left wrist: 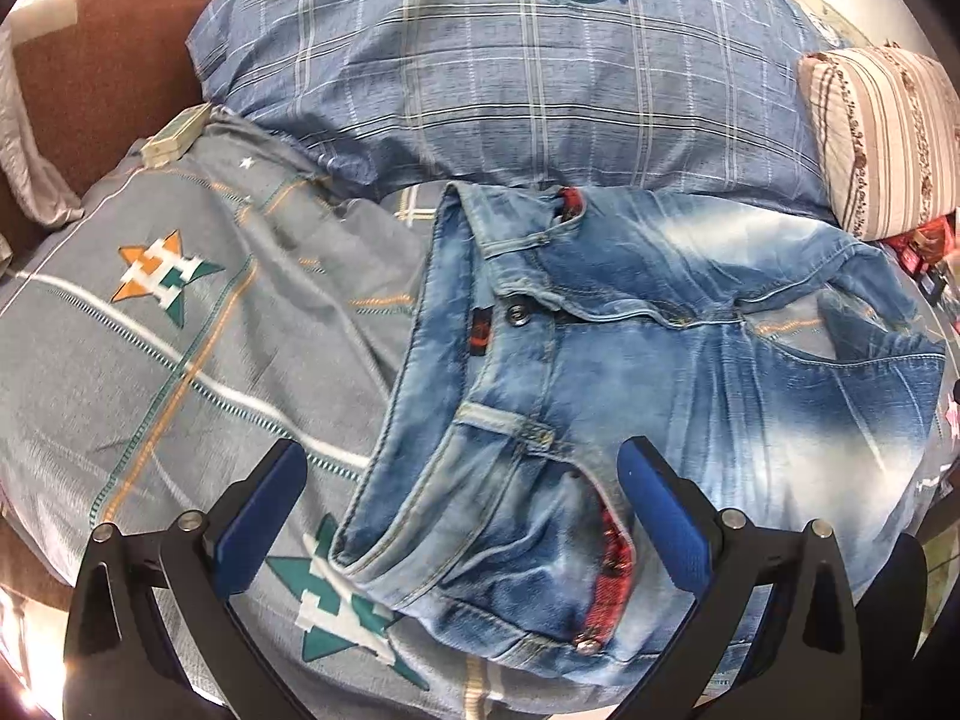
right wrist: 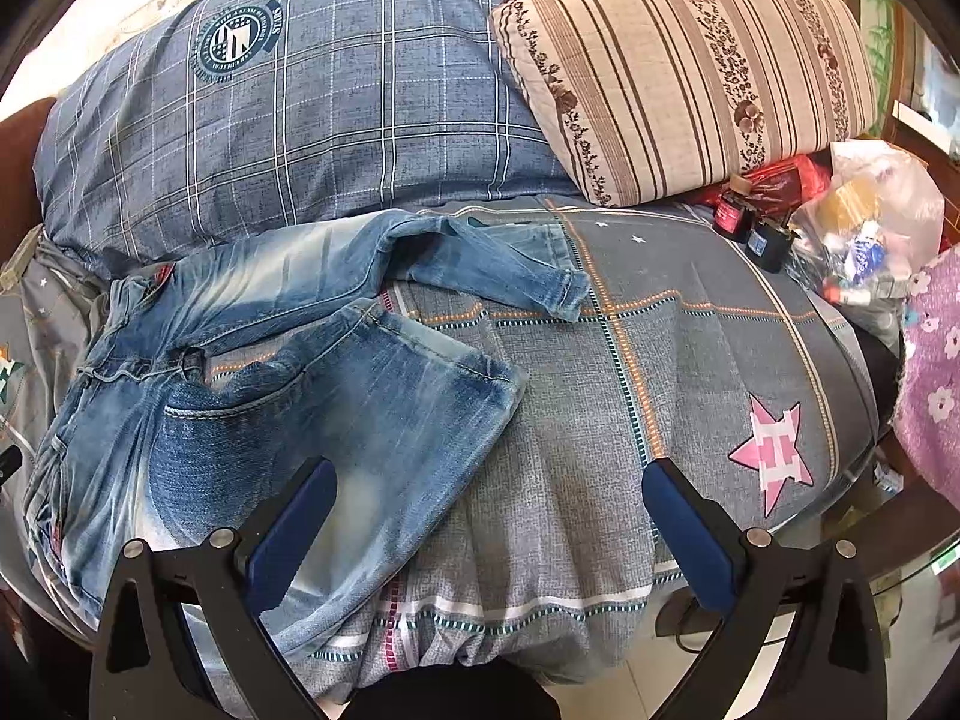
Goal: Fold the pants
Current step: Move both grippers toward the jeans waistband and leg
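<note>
Left-wrist view, from left to right: a brown upholstered edge (left wrist: pixel 108 60) borders a grey bedspread (left wrist: pixel 150 360) printed with star motifs, on which a small pale box (left wrist: pixel 174 135) rests near the blue plaid pillow (left wrist: pixel 510 90). The faded blue jeans (left wrist: pixel 630 372) lie spread on the bedspread, waistband toward the camera, button (left wrist: pixel 517 316) visible, with red plaid lining showing at a pocket edge; a striped floral pillow (left wrist: pixel 888 132) sits at far right. The left gripper (left wrist: pixel 462 468) hovers above the waistband with its jaws spread wide; the blue-padded fingers (left wrist: pixel 666 516) straddle the waistband corner and hold nothing, and whether they touch the cloth cannot be told. Right-wrist view, from left to right: the jeans (right wrist: pixel 300 372) lie at left on the bedspread (right wrist: pixel 660 360), the far leg bent with its cuff pointing right, the near leg lying just below it. The plaid pillow (right wrist: pixel 300 108) and the striped pillow (right wrist: pixel 690 78) lie behind; small bottles (right wrist: pixel 750 228), a clear plastic bag (right wrist: pixel 870 210) and a purple flowered cloth (right wrist: pixel 936 360) crowd the right edge. The right gripper (right wrist: pixel 489 492) is likewise wide open and empty, its left finger (right wrist: pixel 294 534) over the near leg, its right finger over bare bedspread beside a pink star.
</note>
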